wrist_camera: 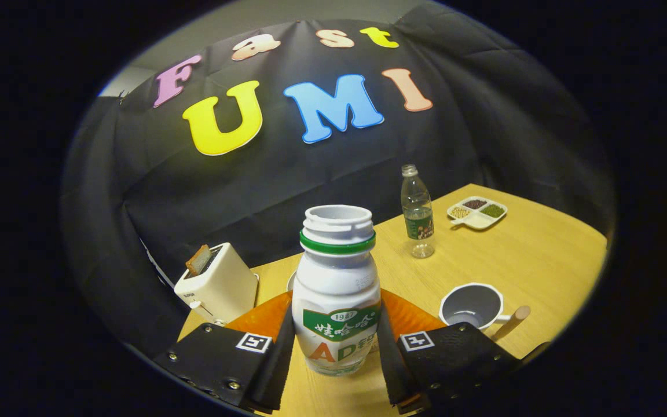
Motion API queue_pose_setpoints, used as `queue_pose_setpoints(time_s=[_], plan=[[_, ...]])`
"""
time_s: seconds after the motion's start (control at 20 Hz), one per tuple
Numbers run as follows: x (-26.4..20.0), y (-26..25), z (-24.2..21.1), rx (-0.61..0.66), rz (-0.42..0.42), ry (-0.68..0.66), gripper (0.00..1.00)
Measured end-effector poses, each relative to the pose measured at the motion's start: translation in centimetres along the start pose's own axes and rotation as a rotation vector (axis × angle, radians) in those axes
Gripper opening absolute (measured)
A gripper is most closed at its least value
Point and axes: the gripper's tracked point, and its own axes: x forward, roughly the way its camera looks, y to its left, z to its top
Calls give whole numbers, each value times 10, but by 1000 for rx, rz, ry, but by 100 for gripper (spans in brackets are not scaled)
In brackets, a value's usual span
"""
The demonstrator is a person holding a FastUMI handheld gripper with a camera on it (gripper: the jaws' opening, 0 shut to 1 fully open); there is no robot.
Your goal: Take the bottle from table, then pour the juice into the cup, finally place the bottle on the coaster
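bottle [336, 289] between the tongs [336, 353] fingers — label reads "1987" and big "AD", rest not legible. Square coded marker on each finger — no text.

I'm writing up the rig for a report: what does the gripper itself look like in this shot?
The gripper has two flat black fingers with a matte, textured surface. Each sits on a broad black plate fastened with small silver screws. Each plate carries a square black-and-white marker near its inner edge. Behind the plates, orange ribbed parts show on both sides. No cables or sleeves can be seen.
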Motion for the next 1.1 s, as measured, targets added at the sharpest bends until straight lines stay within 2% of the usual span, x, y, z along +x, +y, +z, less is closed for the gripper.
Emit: queue_pose_setpoints(time_s=[0.25, 0.4, 0.55, 0.9, 1.1], plan=[[0, 14, 18, -211, -20, -70, 66], [1, 33, 34, -303, -3, -132, 66], [4, 46, 29, -320, 41, -132, 66], [22, 48, 16, -338, 51, -103, 66], [43, 33, 1, -400, 11, -72, 66]])
